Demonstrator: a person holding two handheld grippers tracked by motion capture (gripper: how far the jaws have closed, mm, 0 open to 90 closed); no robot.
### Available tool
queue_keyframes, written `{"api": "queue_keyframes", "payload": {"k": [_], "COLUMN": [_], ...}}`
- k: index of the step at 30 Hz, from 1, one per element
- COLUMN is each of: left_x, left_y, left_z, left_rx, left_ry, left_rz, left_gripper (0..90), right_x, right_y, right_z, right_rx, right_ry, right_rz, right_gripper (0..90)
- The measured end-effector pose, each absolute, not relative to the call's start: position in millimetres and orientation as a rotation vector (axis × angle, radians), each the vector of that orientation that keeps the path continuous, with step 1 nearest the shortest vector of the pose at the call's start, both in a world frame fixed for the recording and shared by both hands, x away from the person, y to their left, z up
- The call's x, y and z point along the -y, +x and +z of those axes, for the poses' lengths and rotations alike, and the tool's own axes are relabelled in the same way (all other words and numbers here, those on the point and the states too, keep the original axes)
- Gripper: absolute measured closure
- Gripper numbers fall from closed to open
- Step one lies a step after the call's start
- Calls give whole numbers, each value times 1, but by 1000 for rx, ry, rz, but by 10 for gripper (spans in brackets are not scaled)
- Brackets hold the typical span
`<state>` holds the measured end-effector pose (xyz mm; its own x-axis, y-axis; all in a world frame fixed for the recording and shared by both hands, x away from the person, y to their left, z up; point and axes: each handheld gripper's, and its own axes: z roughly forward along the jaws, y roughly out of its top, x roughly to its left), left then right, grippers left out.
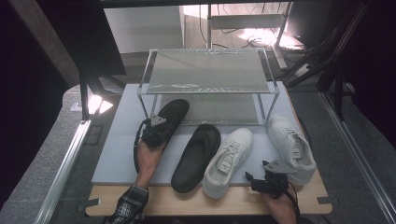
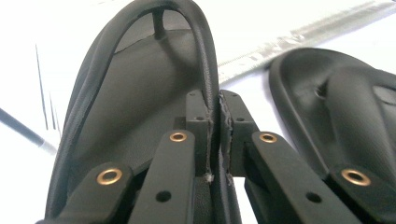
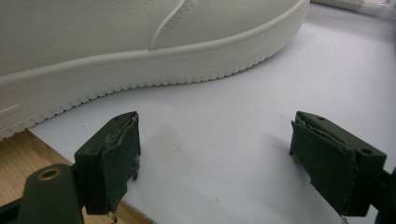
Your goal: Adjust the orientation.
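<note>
My left gripper [image 1: 154,129] is shut on the side strap of a black flip-flop [image 1: 172,113], whose toe points toward the rack's lower shelf. In the left gripper view the jaws pinch that strap [image 2: 211,79] and the sole [image 2: 140,93] lies to its left. A second black flip-flop [image 1: 197,156] [image 2: 341,107] lies flat on the mat beside it. Two white sneakers [image 1: 229,161] [image 1: 292,145] stand to the right. My right gripper [image 1: 260,179] [image 3: 215,154] is open near the mat's front edge, with nothing between its jaws and a white sneaker [image 3: 140,42] just beyond them.
A clear two-level shoe rack [image 1: 205,74] stands at the back of the pale grey mat [image 1: 119,140]. The mat lies on a wooden board [image 1: 196,201] [image 3: 23,154]. Metal rails [image 1: 65,163] run along both sides, and stands and cables sit behind.
</note>
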<state>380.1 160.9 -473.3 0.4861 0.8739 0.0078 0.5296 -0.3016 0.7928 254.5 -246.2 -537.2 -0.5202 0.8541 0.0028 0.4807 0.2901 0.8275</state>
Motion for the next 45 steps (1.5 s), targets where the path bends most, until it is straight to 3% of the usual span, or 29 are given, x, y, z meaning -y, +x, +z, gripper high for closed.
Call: {"api": "queue_keyframes", "payload": {"k": [13, 21, 27, 35, 45], "left_x": [-147, -148, -165, -191, -216], "left_y": [406, 408, 395, 369, 336], "left_z": [-485, -488, -479, -466, -466], "left_rx": [-1221, -1231, -1212, -1173, -1150], "left_ry": [1985, 1974, 1914, 1892, 1895], "left_rz": [624, 574, 541, 521, 473], "left_gripper": [833, 808, 775, 892, 896], "right_x": [246, 246, 246, 246, 246], "right_y": [254, 254, 254, 255, 254], "right_z": [-537, -537, -537, -537, -537], "right_rx": [-2121, -2120, -2121, -2121, -2121], "right_ry": [1194, 1195, 1194, 1192, 1193], "right_rz": [1126, 1126, 1125, 1125, 1123], "right_gripper": [163, 162, 162, 162, 162]}}
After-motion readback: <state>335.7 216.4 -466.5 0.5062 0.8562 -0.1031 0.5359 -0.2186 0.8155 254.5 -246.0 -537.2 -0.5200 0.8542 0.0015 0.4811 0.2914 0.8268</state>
